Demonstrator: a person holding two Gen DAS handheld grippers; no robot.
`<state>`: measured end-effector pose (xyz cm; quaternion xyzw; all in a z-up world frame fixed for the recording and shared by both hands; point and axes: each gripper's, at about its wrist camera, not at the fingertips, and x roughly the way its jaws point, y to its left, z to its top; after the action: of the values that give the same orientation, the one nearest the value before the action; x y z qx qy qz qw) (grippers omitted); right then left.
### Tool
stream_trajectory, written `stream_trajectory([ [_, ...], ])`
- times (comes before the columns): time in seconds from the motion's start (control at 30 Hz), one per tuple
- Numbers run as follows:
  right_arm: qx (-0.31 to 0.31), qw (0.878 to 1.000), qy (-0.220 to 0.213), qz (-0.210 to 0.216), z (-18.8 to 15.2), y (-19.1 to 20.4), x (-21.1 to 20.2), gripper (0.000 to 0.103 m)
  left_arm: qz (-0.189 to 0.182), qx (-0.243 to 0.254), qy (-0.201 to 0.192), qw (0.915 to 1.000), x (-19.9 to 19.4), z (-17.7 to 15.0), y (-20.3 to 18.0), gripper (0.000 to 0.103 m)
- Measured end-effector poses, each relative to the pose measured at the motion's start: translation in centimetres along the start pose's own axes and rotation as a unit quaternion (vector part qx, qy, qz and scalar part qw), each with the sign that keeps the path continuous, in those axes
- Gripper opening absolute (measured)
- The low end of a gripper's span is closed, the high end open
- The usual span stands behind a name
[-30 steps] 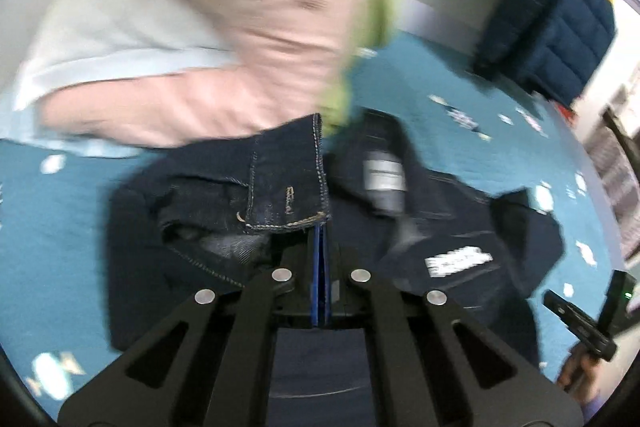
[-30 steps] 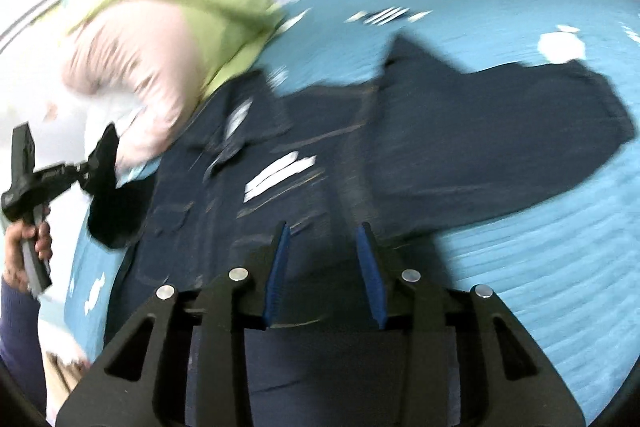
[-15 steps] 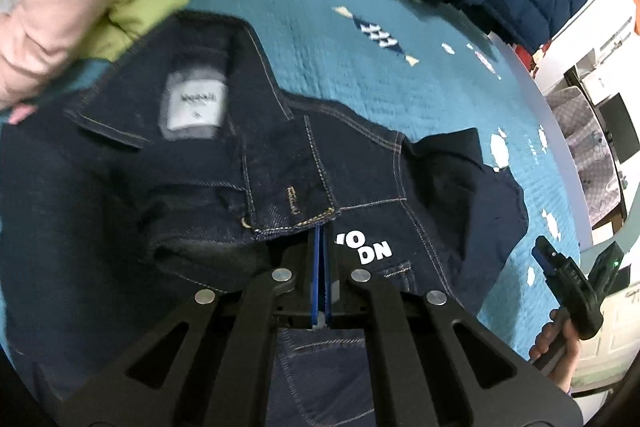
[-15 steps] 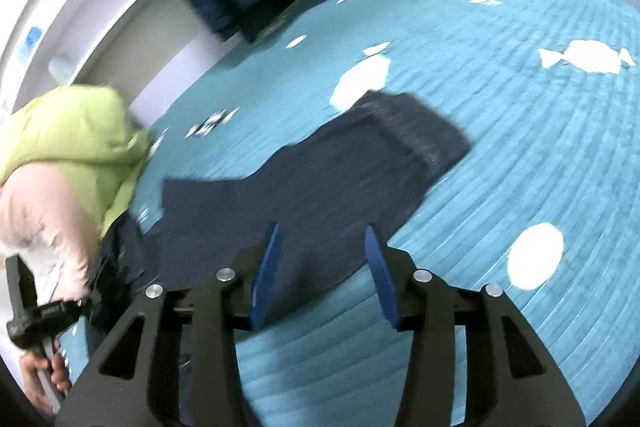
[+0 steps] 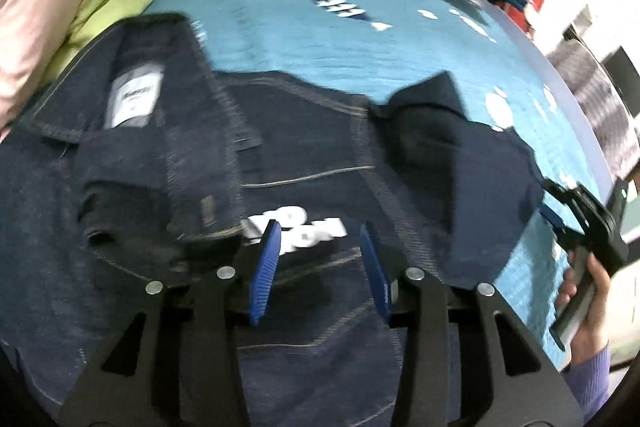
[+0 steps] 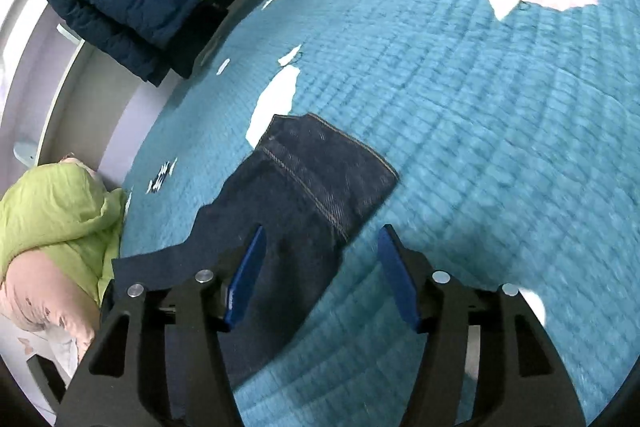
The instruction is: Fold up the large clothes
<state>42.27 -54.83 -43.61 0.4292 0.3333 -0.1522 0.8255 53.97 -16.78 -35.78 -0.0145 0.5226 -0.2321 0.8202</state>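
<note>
left wrist: denim jacket (image 5: 304,163) lies spread, front flap partly turned over, on the teal quilt (image 5: 320,39); left gripper (image 5: 320,259) jaws released, empty | right wrist: sleeve (image 6: 312,187) lies straight out, unfolded; right gripper (image 6: 320,275) jaws released above it | progress: early, sleeves and body left

left gripper (image 5: 320,267): released denim jacket (image 5: 304,163), jaws now apart | right gripper (image 6: 320,275): moved over sleeve (image 6: 316,183)

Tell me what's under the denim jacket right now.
The denim jacket lies on the teal quilt, which shows all around it. Anything beneath the jacket itself is covered.
</note>
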Motion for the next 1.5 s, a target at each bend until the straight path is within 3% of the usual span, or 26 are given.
stream_trajectory([
  [0.1, -0.009, 1.000, -0.003, 0.012, 0.2, 0.2, 0.4, 0.055, -0.017, 0.024, 0.007, 0.9995, 0.9, -0.5, -2.3, 0.046],
  [0.13, -0.013, 1.000, -0.005, 0.016, 0.2, 0.3, 0.3, 0.043, -0.016, 0.029, 0.015, 0.9993, 1.5, -0.7, -3.0, 0.046],
  [0.17, -0.011, 0.999, -0.003, 0.030, 0.2, 0.2, 0.3, 0.019, -0.019, 0.032, 0.019, 0.9991, 2.0, -0.7, -3.4, 0.046],
  [0.23, -0.002, 0.998, -0.016, 0.061, 0.4, 0.5, -0.4, 0.015, -0.014, 0.039, 0.027, 0.9988, 3.3, -1.1, -4.5, 0.050],
  [0.47, -0.097, 0.980, -0.081, 0.152, 0.1, 9.1, -7.0, 0.011, 0.027, 0.067, 0.048, 0.9963, 6.3, -1.5, -5.7, 0.051],
  [0.57, -0.138, 0.965, -0.084, 0.206, -1.6, 13.9, -9.5, 0.011, -0.013, 0.037, 0.038, 0.9985, 4.7, -1.1, -4.5, 0.052],
  [0.63, -0.166, 0.954, -0.074, 0.238, -3.6, 17.6, -10.5, 0.011, -0.048, 0.006, -0.006, 0.9988, 1.2, -1.2, -2.5, 0.062],
  [0.67, -0.181, 0.949, -0.063, 0.251, -4.7, 19.5, -10.6, 0.011, -0.041, 0.000, -0.032, 0.9987, -0.6, -1.5, -1.3, 0.071],
  [0.73, -0.200, 0.940, -0.044, 0.274, -7.0, 22.8, -10.4, 0.011, -0.019, -0.018, -0.065, 0.9975, -3.7, -1.9, 1.5, 0.073],
  [0.8, -0.209, 0.934, -0.018, 0.289, -9.6, 25.8, -9.4, 0.011, 0.000, -0.046, -0.075, 0.9961, -6.1, -2.4, 4.9, 0.073],
  [0.87, -0.221, 0.926, 0.018, 0.306, -13.2, 29.2, -7.6, 0.011, 0.043, -0.075, -0.077, 0.9933, -8.2, -3.1, 9.1, 0.073],
  [1.07, -0.260, 0.904, 0.128, 0.315, -23.0, 36.0, -1.3, 0.010, 0.105, -0.148, -0.083, 0.9799, -12.0, -5.6, 18.7, 0.073],
  [1.2, -0.280, 0.902, 0.183, 0.272, -29.0, 38.1, 3.4, 0.011, 0.123, -0.191, -0.080, 0.9706, -13.7, -8.0, 23.5, 0.073],
  [1.27, -0.278, 0.904, 0.197, 0.258, -30.6, 37.8, 4.7, 0.012, 0.126, -0.199, -0.077, 0.9689, -14.1, -8.9, 24.9, 0.073],
  [1.33, -0.284, 0.907, 0.227, 0.213, -32.1, 37.5, 6.5, 0.014, 0.130, -0.203, -0.073, 0.9679, -14.1, -9.5, 25.6, 0.073],
  [1.4, -0.277, 0.908, 0.254, 0.185, -32.5, 37.1, 7.7, 0.015, 0.125, -0.207, -0.067, 0.9679, -14.1, -10.0, 26.5, 0.073],
  [1.5, -0.281, 0.905, 0.267, 0.176, -31.9, 36.6, 7.1, 0.016, 0.114, -0.204, -0.070, 0.9698, -14.6, -10.2, 26.1, 0.075],
])
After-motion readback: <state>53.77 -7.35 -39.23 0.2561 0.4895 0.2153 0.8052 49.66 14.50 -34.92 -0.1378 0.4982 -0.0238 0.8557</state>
